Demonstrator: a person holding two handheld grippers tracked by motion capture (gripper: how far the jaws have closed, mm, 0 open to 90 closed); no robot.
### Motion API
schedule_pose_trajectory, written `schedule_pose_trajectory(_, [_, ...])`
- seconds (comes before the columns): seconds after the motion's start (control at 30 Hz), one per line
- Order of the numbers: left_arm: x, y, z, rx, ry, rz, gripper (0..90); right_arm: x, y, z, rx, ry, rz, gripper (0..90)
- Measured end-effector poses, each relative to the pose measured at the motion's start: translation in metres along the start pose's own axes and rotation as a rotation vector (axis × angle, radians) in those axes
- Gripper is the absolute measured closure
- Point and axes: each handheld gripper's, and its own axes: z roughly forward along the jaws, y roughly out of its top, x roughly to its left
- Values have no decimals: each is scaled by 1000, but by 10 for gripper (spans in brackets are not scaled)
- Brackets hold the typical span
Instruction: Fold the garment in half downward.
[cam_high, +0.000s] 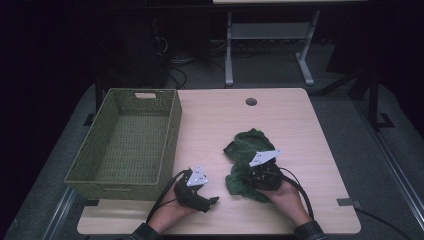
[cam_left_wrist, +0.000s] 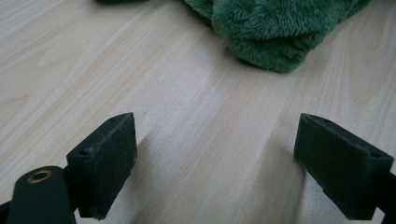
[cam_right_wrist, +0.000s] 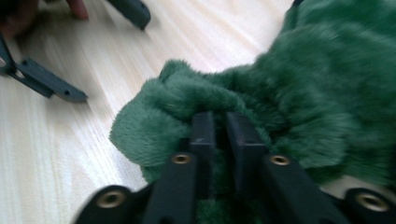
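1. My right tool (cam_right_wrist: 219, 126) has its jaws pinched nearly together on a fold of the green plush cloth (cam_high: 247, 160). The right gripper view is blurred, but fabric seems caught between them.
2. The cloth lies crumpled on the surface (cam_high: 300, 120), right of the middle and toward the near edge. None of it looks raised yet.
3. My left tool (cam_high: 212, 201) rests near the front edge, just left of the cloth. Its jaws stand wide apart over bare wood with nothing between them.
4. The woven basket (cam_high: 172, 135) sits along the left edge with nothing in it.
5. So I judge the grip made, while lifting the cloth and carrying it to the basket remain.
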Motion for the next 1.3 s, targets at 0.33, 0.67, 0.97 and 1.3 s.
schedule_pose_trajectory(0.33, [0,0,0,-1,0,-1,125,-10,-10,-38,-78,-61,30,542])
schedule_pose_trajectory(0.67, [0,0,0,-1,0,-1,125,-19,-47,-64,-99,-88,62,490])
schedule_pose_trajectory(0.97, [0,0,0,-1,0,-1,125,-25,-85,-86,-126,-100,89,463])
schedule_pose_trajectory(1.3, [0,0,0,0,0,0,125,-18,-115,-90,-88,-56,99,463])
